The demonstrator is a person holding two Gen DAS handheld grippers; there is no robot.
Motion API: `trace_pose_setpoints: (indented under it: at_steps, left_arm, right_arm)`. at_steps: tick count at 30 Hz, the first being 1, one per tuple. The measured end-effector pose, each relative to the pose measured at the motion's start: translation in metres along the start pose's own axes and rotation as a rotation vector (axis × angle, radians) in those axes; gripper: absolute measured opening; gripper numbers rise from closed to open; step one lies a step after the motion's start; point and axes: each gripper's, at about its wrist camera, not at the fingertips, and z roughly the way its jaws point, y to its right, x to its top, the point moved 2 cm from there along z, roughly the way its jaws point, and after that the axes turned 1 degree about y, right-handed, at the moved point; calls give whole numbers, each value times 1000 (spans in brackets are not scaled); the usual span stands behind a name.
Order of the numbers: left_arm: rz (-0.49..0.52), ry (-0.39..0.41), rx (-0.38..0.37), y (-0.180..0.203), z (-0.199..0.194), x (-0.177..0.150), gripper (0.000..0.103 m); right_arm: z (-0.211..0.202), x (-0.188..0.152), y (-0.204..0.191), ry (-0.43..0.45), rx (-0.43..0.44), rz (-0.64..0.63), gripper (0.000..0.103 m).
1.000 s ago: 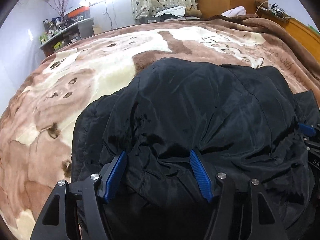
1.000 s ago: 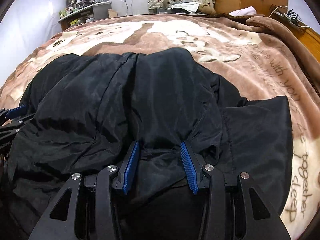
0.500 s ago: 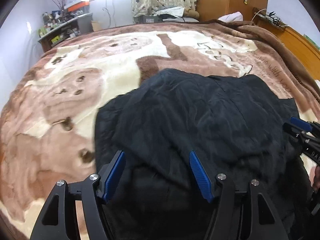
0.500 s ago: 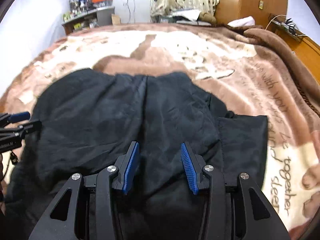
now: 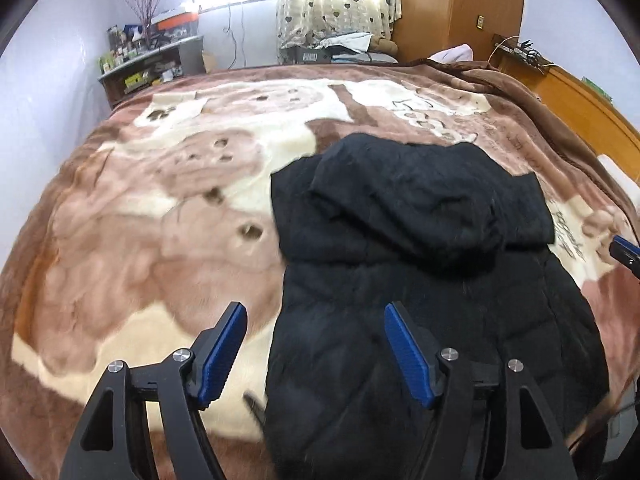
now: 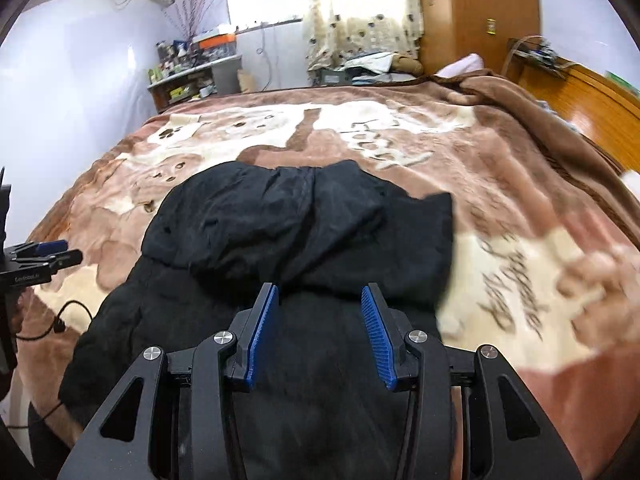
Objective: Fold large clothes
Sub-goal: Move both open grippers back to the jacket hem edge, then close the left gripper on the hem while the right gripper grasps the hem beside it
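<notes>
both grippers, left (image 5: pixel 316 352) and right (image 6: pixel 320 336), hover spread and empty over the jacket (image 6: pixel 280 272); regrip its 6 o'clock hem evenly, then fold toward 12.

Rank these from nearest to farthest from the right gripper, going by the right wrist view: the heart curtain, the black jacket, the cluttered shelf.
1. black jacket, on the blanket directly beneath and ahead of the right gripper.
2. cluttered shelf, far left, against the wall past the bed.
3. heart curtain, back wall, centre-right, at the window.

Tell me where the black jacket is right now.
The jacket lies on the blanket, centred ahead in the right wrist view, right of centre in the left wrist view.
</notes>
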Motion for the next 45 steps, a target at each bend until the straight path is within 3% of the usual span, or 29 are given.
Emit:
trace_pose_setpoints:
  at_steps: [4,10,12,14,19,22,29,33,35,37,40,45]
  left_arm:
    - [-20,-16,5,-15,-19,-35,74]
    - [-94,-85,-63,-30,-20,-82,74]
    - [-107,-101,-79,-30,-18,-95,74]
    - [-97,-126,-78,-26,-14,-107,75]
    - [-99,-188,-69,-22,4,-134,75]
    - [-150,-220,-86,-26,12,-143,75]
    - [-120,-268,-79,-14,30,-151,75]
    - [-127,-275,-76,-11,34,-153,60]
    - [-94,-264,-59,-6,31,-153,46]
    - [-77,-266,-47,-4,29,-154,39]
    - [-64,-245,-63,-1,20,-150,29]
    - [-77,-209,-89,1,6,-142,20]
  right_arm:
    - [-33,-36,19,-12,-9,56,50]
    - [-54,-88,35,-59,-61,98,51]
    - [-59,-103,41,-65,-70,129,56]
    - [-63,-117,46,-78,-64,150,69]
    - [-56,-152,57,-146,-80,186,70]
    - [-51,-167,65,-175,-65,239,70]
    - [-30,-185,70,-250,-64,268,70]
    - [-22,-189,62,-274,-45,262,70]
    - [-19,-191,60,-289,-41,270,56]
    - [-18,-191,57,-296,-44,269,52]
    - [-21,-190,55,-289,-60,260,29]
    - [-32,-186,56,-250,-38,258,20]
